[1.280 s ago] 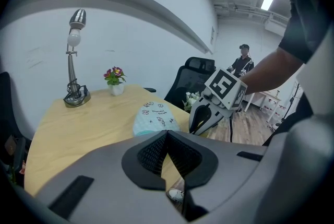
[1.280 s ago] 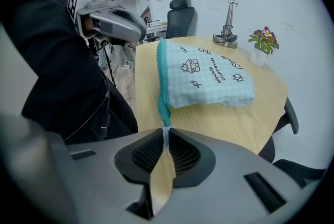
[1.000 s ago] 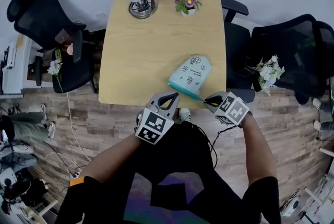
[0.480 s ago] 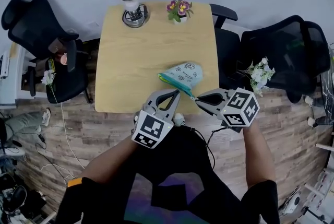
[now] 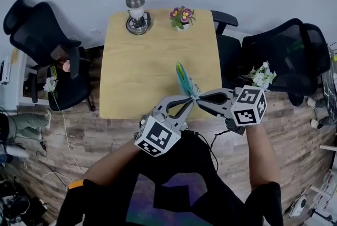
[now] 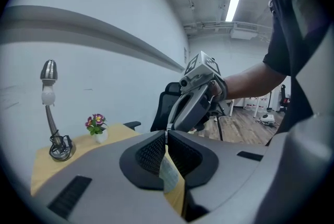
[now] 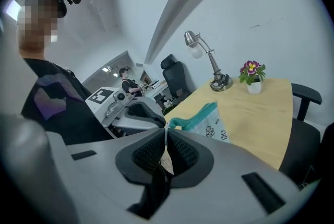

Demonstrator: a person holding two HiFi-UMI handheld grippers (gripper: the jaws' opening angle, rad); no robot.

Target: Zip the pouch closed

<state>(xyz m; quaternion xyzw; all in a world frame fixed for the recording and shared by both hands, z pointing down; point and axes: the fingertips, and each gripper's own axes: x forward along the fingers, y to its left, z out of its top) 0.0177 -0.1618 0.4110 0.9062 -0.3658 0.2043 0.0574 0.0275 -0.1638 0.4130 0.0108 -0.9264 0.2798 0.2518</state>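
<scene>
The light teal pouch [image 5: 184, 78] with small printed pictures hangs in the air over the table's near right part, seen edge-on in the head view. My left gripper [image 5: 188, 102] and right gripper [image 5: 201, 98] meet tip to tip at its near end, both shut on it. In the left gripper view the jaws [image 6: 167, 138] pinch a strip of pouch fabric [image 6: 170, 180], with the right gripper [image 6: 195, 105] just beyond. In the right gripper view the jaws [image 7: 166, 136] clamp the pouch's corner by its teal zipper edge [image 7: 201, 113], with the left gripper [image 7: 136, 116] opposite.
The light wood table [image 5: 142, 72] carries a silver desk lamp [image 5: 136, 6] and a small pot of purple flowers [image 5: 181, 14] at its far edge. Black office chairs stand left [image 5: 39, 25] and right [image 5: 295, 46]. White flowers [image 5: 260, 75] lie by the right chair.
Both grippers have risen together and drawn closer. The pouch, which lay flat on the table, has come off it and now hangs edge-on between them.
</scene>
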